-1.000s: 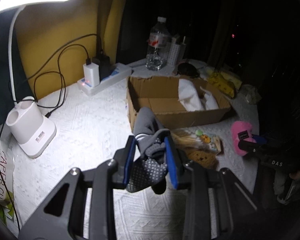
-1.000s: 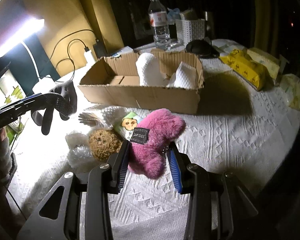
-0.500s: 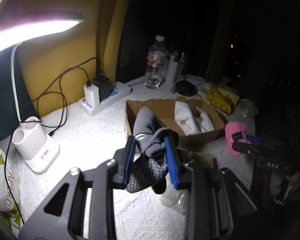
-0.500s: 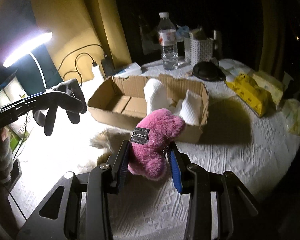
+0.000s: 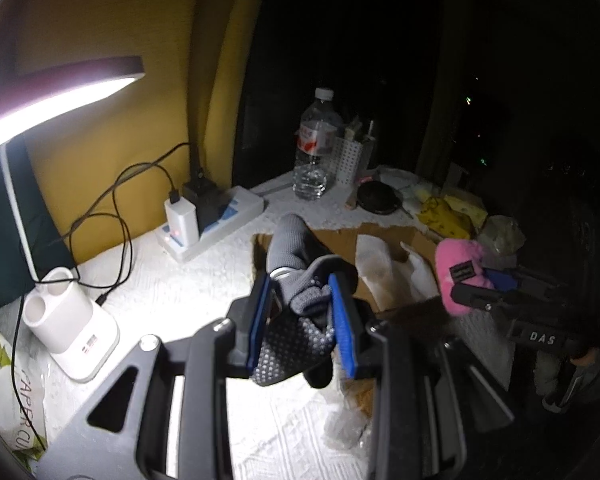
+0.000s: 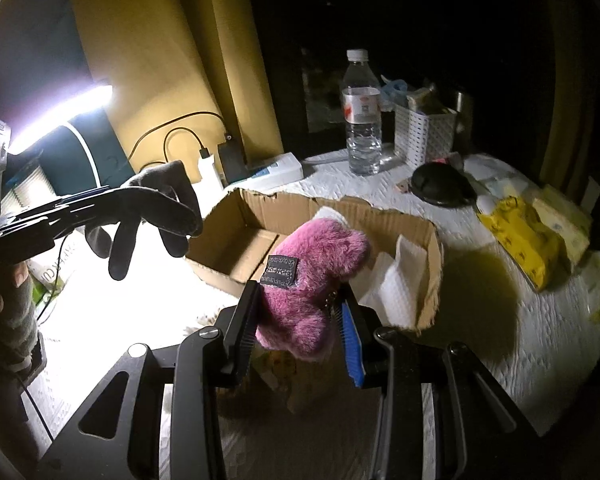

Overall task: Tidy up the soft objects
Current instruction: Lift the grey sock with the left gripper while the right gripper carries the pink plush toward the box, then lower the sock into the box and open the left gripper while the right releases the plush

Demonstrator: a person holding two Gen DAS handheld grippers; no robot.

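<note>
My left gripper point(image 5: 300, 316) is shut on a grey glove point(image 5: 296, 280) with a dotted palm and holds it in the air near the box's left end; the glove also shows in the right wrist view point(image 6: 156, 208). My right gripper point(image 6: 300, 320) is shut on a pink plush toy point(image 6: 312, 276) with a dark label, held above the near wall of the open cardboard box point(image 6: 432, 248). The box point(image 5: 340, 240) holds white cloths point(image 6: 396, 280). The pink toy also shows in the left wrist view point(image 5: 456, 272).
On the white tablecloth stand a water bottle point(image 6: 362, 120), a white basket point(image 6: 424, 132), a black round object point(image 6: 440, 184), yellow packets point(image 6: 524, 240), a power strip point(image 5: 216, 224) with cables and a white lamp base point(image 5: 68, 336). A brown fuzzy object point(image 5: 360, 392) lies below the grippers.
Both grippers have risen off the table with their loads and moved toward the box. The pink toy now hangs over the box's near wall; the glove is higher beside the box.
</note>
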